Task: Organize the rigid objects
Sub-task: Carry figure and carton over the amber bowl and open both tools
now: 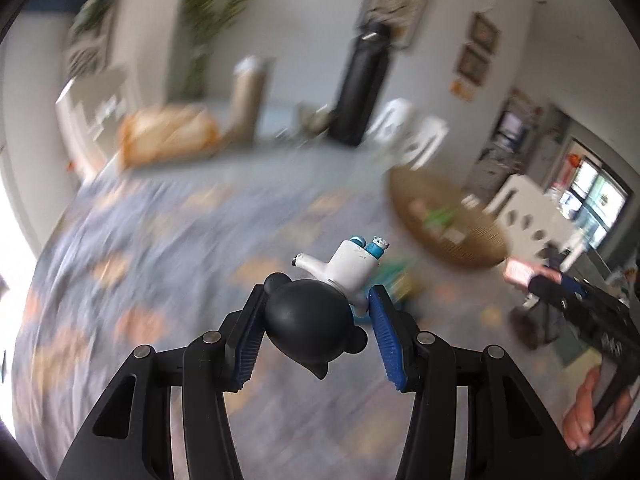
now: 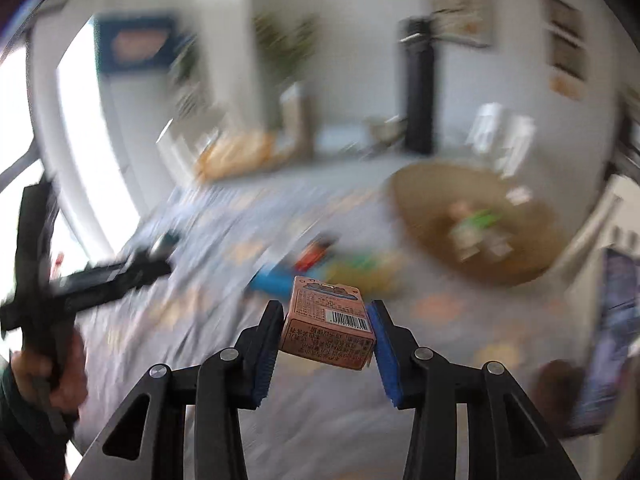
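My left gripper [image 1: 318, 300] is shut on a toy figure [image 1: 316, 320] with a round black head and a white body with blue parts, held above the patterned tablecloth [image 1: 160, 264]. My right gripper [image 2: 326, 312] is shut on a small pink carton box [image 2: 330, 328] with a barcode, also held in the air. A round woven basket [image 1: 444, 220] with a few items inside lies to the right; it also shows in the right wrist view [image 2: 472, 220]. Blurred colourful objects [image 2: 320, 264] lie on the cloth ahead of the right gripper. Both views are motion-blurred.
A tall black bottle [image 1: 360, 88] and a beige cup [image 1: 246, 100] stand at the table's far edge, next to an orange bag [image 1: 168, 136]. White chairs [image 1: 416, 132] stand behind. The other gripper and hand show at the right edge [image 1: 580, 320] and at the left edge [image 2: 60, 292].
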`<state>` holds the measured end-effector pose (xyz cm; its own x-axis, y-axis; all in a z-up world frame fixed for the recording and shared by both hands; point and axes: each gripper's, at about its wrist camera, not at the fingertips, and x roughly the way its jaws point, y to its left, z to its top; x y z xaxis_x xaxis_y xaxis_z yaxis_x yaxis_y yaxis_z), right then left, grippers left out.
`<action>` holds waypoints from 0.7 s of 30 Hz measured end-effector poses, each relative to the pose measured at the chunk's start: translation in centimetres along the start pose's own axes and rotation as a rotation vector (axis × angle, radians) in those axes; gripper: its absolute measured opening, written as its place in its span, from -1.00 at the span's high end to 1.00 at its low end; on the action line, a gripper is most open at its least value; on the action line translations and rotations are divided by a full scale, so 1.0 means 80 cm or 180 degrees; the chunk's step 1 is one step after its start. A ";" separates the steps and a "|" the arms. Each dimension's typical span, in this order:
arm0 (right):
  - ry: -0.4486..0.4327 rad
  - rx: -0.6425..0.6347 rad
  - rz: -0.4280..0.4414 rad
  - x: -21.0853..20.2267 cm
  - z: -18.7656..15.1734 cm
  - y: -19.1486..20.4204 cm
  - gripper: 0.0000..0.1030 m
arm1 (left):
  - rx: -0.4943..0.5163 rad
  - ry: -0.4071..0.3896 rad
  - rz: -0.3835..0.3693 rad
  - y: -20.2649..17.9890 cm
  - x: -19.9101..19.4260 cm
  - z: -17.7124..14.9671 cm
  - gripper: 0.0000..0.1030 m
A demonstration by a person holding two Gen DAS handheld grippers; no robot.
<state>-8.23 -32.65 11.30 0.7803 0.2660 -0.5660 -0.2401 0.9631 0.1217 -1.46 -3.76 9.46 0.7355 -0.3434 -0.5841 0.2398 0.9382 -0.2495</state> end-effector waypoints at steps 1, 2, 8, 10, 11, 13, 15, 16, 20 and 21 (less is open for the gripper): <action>-0.0092 0.0101 -0.0093 -0.009 0.014 -0.014 0.17 | 0.0079 -0.0057 -0.0105 -0.025 0.002 0.024 0.07; -0.0168 0.0198 -0.0194 -0.016 0.028 -0.028 0.17 | 0.0130 -0.0083 -0.0196 -0.043 0.005 0.041 0.07; -0.0295 0.0545 -0.0499 -0.016 0.079 -0.075 0.17 | 0.0418 -0.0156 -0.0427 -0.129 0.052 0.102 0.07; -0.0232 0.0612 -0.0586 -0.002 0.084 -0.084 0.17 | 0.0438 -0.0057 -0.0502 -0.144 0.080 0.107 0.06; -0.0134 0.0652 -0.0640 0.012 0.084 -0.089 0.17 | 0.0440 0.0041 -0.0515 -0.150 0.102 0.106 0.06; 0.0044 0.0753 -0.0691 0.035 0.083 -0.102 0.17 | 0.0452 0.0241 -0.0504 -0.156 0.146 0.101 0.06; 0.0284 0.0859 -0.0741 0.066 0.076 -0.116 0.17 | 0.0411 0.0406 -0.0491 -0.158 0.179 0.094 0.07; 0.0359 0.0888 -0.0777 0.075 0.075 -0.124 0.17 | 0.0355 0.0518 -0.0518 -0.160 0.197 0.090 0.07; 0.0573 0.0928 -0.0873 0.102 0.066 -0.138 0.17 | 0.0276 0.0621 -0.0560 -0.160 0.220 0.081 0.07; 0.0586 0.0908 -0.0908 0.104 0.067 -0.138 0.17 | 0.0295 0.0609 -0.0575 -0.161 0.221 0.082 0.06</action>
<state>4.01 -40.87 9.59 0.6701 0.0011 -0.7423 0.1591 0.9765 0.1450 12.60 -21.65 7.40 0.5446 -0.4993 -0.6739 0.4197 0.8579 -0.2964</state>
